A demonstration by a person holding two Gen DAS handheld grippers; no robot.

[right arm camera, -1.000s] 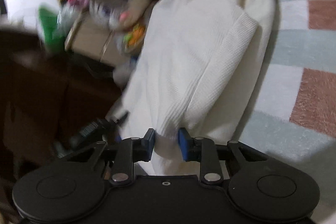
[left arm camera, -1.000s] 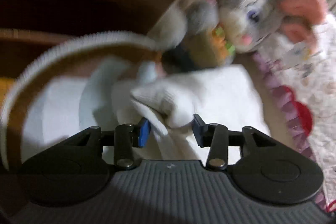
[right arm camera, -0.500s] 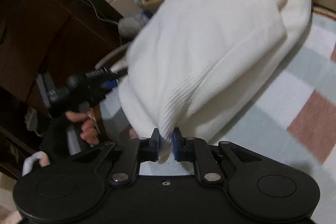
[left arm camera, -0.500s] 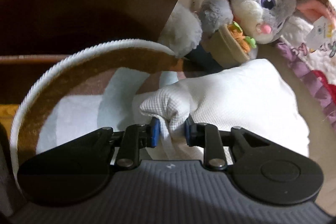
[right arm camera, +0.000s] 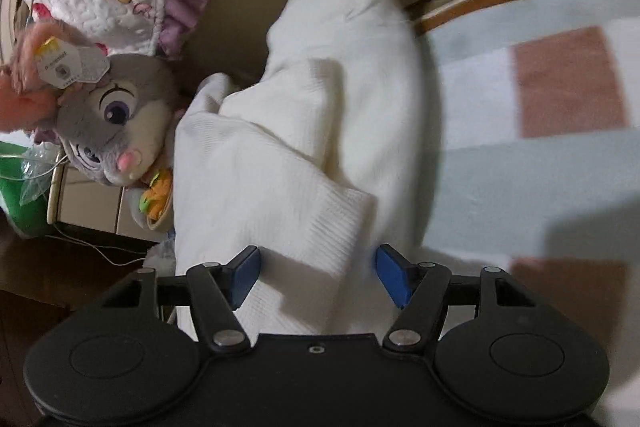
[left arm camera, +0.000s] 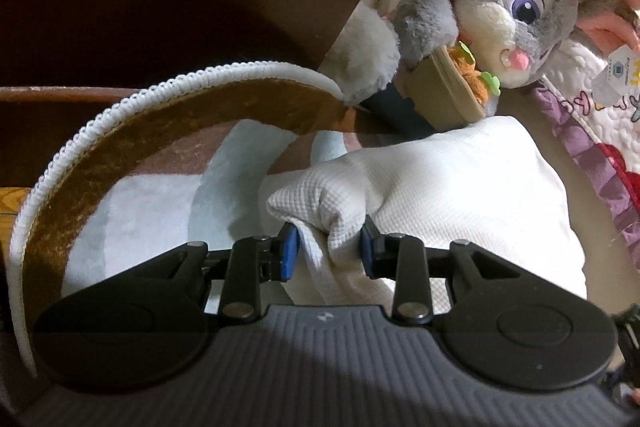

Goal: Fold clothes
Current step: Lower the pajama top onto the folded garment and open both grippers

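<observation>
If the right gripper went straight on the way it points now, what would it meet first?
The white knit garment: its folded cuff already lies between the right gripper's open fingers. Beyond it, probably more of the garment; depth is unclear.

- My left hand-held gripper (left arm camera: 325,254) has a dark grey ribbed housing with a small pale logo at its front edge.
- Two black round-lobed plates flank it, each with a shallow moulded circle.
- Black link arms pivot on silver round-head screws and end in blue pads (left arm camera: 289,254).
- My right hand-held gripper (right arm camera: 318,277) has a smooth matte black body with a small screw hole at its centre.
- Its black arms, silver screws and blue pads (right arm camera: 244,277) match.
</observation>
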